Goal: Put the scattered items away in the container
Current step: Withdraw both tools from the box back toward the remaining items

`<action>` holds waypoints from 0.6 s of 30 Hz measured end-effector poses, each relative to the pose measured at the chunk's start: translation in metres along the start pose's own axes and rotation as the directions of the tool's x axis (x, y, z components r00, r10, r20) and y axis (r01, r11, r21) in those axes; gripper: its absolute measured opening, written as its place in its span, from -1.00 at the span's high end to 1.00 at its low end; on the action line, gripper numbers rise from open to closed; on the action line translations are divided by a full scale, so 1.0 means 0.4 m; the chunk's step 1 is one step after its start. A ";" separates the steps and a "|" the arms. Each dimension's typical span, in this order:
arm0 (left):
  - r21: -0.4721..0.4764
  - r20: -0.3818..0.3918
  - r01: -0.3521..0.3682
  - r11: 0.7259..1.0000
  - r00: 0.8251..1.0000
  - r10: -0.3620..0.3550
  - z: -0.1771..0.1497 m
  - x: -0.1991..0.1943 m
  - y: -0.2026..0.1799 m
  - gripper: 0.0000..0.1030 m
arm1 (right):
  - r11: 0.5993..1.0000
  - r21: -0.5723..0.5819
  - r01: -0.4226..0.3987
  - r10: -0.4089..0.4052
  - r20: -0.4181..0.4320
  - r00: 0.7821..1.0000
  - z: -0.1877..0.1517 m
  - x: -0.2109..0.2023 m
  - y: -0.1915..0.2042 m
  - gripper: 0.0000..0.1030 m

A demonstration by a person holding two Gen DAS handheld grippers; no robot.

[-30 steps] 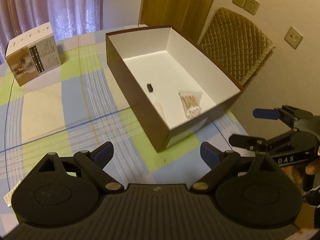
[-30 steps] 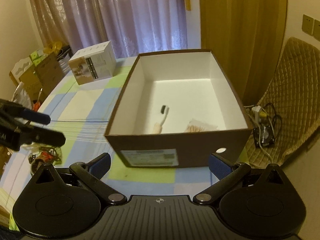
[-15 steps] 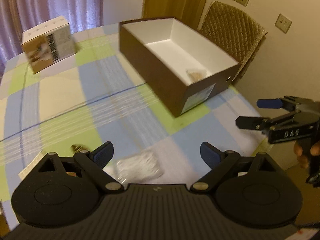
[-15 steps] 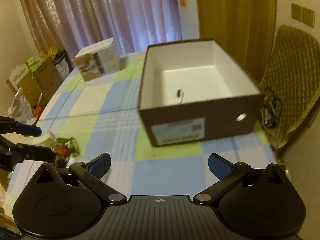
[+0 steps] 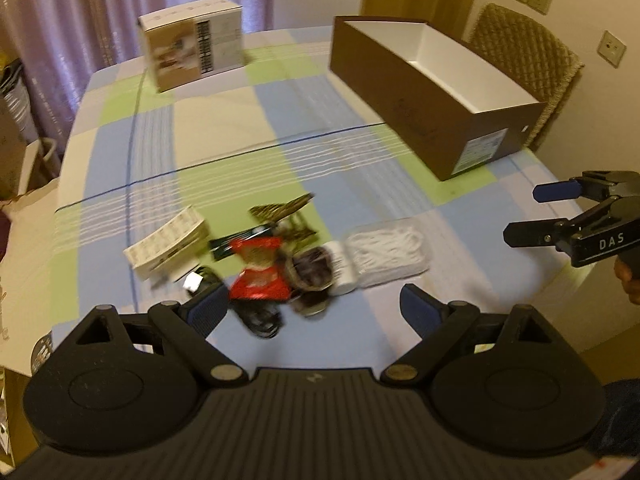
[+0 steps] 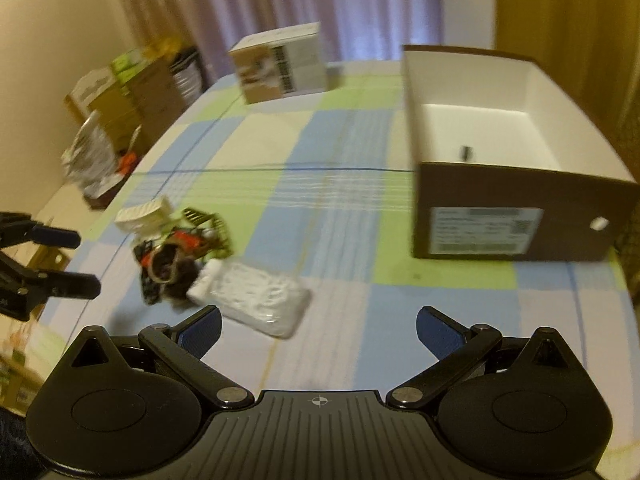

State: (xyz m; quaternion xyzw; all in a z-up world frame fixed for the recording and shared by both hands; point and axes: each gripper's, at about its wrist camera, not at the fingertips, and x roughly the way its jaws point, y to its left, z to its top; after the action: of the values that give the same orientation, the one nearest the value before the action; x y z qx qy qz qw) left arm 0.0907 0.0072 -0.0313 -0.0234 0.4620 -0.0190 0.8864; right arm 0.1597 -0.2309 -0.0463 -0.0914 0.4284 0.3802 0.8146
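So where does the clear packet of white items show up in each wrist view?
Left wrist: the clear packet lies centre-right on the tablecloth, just beyond the open left gripper.
Right wrist: the packet lies lower left of centre, just ahead of the open right gripper.
Shared landmark: the brown box, right of the packet in both.

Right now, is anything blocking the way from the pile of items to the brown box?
Nothing visible: only bare checked tablecloth lies between the pile and the brown box. The printed carton stands well off that line.
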 end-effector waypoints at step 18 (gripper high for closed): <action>-0.118 -0.078 -0.094 0.989 0.993 0.086 -0.060 0.072 0.093 -0.58 | 0.886 -0.437 -0.151 0.112 -0.114 0.987 -0.017 0.225 0.072 -0.91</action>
State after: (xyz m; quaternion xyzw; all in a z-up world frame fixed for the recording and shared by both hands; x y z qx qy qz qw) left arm 0.0879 0.0421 -0.0705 -0.0555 0.4949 0.0483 0.8658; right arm 0.1664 -0.1654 -0.1144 -0.2618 0.3698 0.5182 0.7254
